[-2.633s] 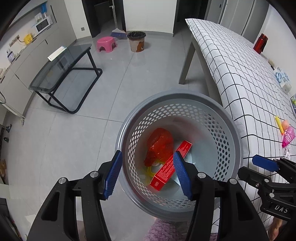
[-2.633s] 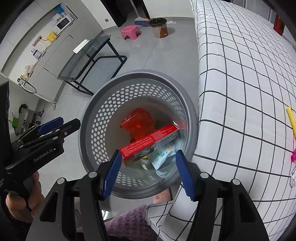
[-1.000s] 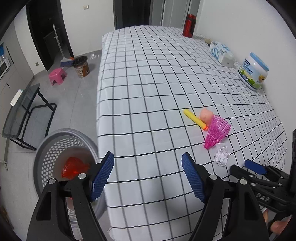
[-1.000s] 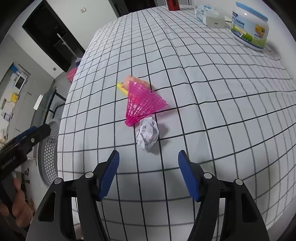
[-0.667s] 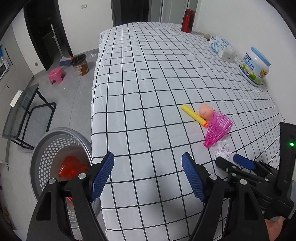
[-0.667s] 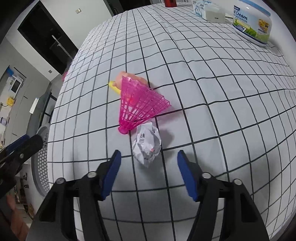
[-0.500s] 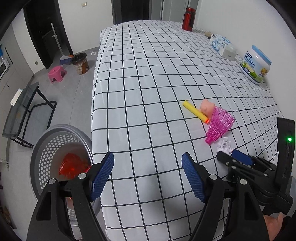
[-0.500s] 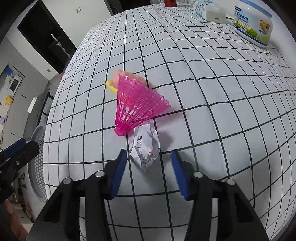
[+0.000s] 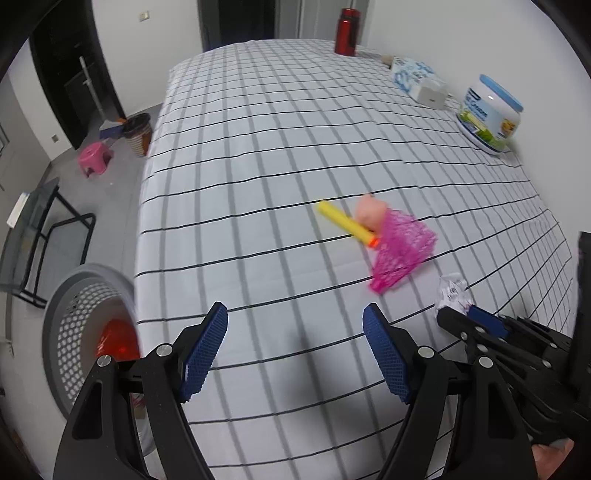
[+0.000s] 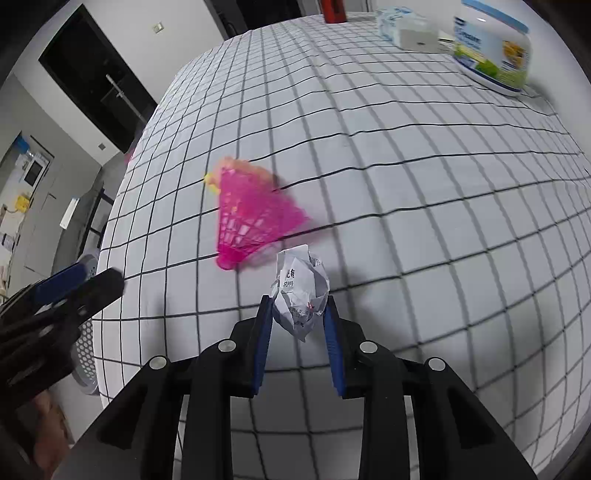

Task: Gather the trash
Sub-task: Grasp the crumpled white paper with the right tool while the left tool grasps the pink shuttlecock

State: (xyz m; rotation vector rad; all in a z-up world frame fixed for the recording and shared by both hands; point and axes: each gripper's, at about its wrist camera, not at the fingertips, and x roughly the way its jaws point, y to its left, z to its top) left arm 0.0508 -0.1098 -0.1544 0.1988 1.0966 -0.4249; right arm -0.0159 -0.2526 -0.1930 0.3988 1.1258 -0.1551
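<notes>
A crumpled white paper ball [image 10: 301, 291] sits between the blue pads of my right gripper [image 10: 298, 314], which is shut on it, just above the checked tablecloth [image 10: 406, 155]. The ball also shows in the left wrist view [image 9: 451, 291], with the right gripper [image 9: 469, 317] at it. My left gripper [image 9: 295, 343] is open and empty over the table's near edge. The grey perforated trash basket [image 9: 70, 314] stands on the floor to the left, with red trash [image 9: 114, 341] inside.
A pink shuttlecock [image 10: 255, 218] lies just beyond the paper ball, with a yellow foam dart [image 9: 345, 221] and a pink pig toy [image 9: 369, 210] behind it. A blue-lidded jar [image 9: 487, 118], a tissue pack [image 9: 413, 74] and a red bottle [image 9: 347, 26] stand at the far right.
My right gripper has moved forward and closed its jaws around the paper ball. The left gripper has moved from the basket to the table edge.
</notes>
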